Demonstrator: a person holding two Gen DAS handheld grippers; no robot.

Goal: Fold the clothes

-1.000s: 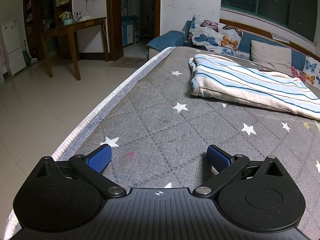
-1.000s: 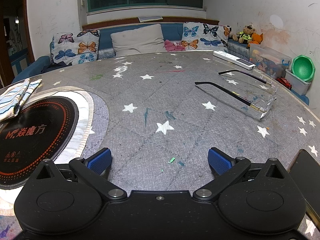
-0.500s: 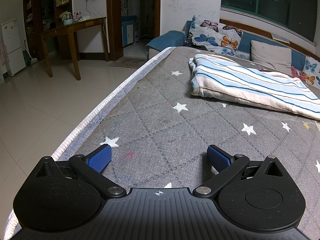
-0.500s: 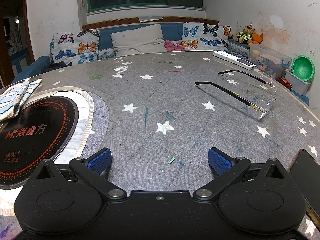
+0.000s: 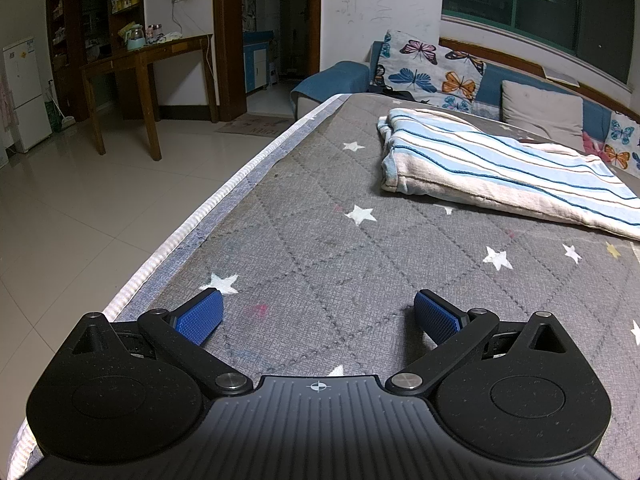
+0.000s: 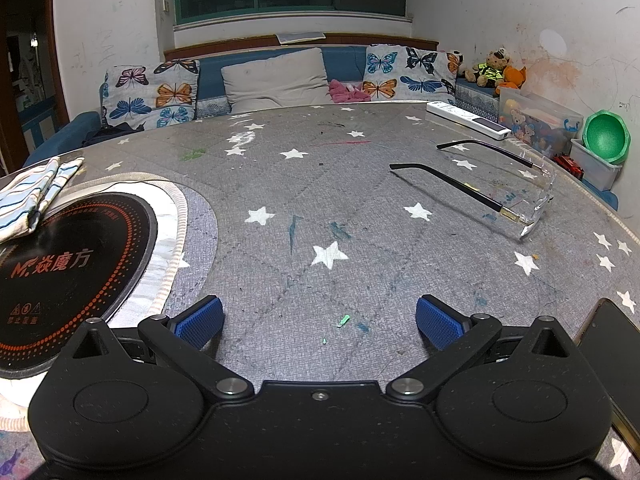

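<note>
Both the left gripper (image 5: pixel 316 314) and right gripper (image 6: pixel 318 316) sat spread wide and empty on the star-print table cover (image 5: pixel 320 248), striped garment (image 5: pixel 500 168) lying ahead-right already folded; next move likely a reach for it.

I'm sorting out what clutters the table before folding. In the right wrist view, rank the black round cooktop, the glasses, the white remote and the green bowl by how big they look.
1. black round cooktop, partly cut off by the frame
2. glasses
3. white remote and green bowl: they look about alike, and both are far from the camera, so no ranking.
</note>
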